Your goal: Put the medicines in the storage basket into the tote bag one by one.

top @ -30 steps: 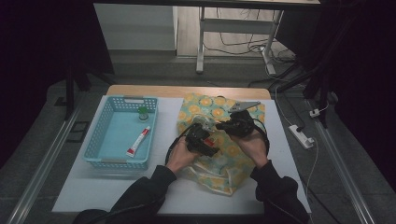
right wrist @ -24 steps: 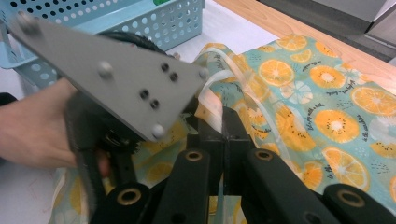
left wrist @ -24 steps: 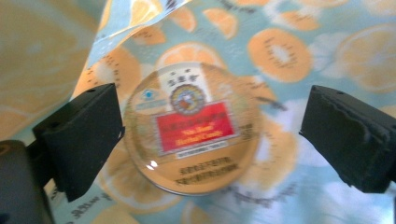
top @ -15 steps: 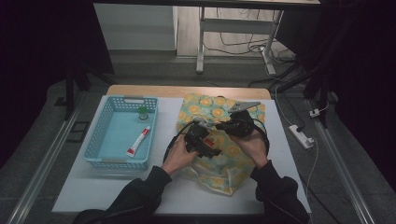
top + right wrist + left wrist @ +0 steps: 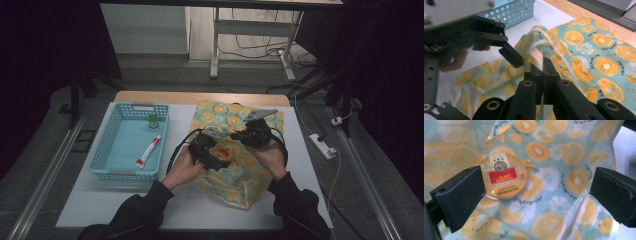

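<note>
Just opened, the left gripper (image 5: 212, 150), and lifted a little away from the bag (image 5: 235, 185) since a second ago; jaws now wide apart with nothing pressed between them. Seen past those jaws in the left gripper view: a round tin (image 5: 503, 176) with a red label, lying inside the bag on the fruit-print lining (image 5: 554, 202), nearer the one jaw but apparently free of it. Probably just dropped there, so the placing step looks finished for this tin.

Left of the bag: a blue basket (image 5: 112, 145) with a white tube (image 5: 148, 151) and a small green-capped bottle (image 5: 153, 121) inside, likely next to be moved.

At the right of the bag mouth: the right gripper (image 5: 541, 65), fully shut on the bag edge (image 5: 536, 53), unmoved, keeping the mouth lifted open. Better not to loosen this hold while the left goes to the basket, otherwise the mouth may fall closed.
</note>
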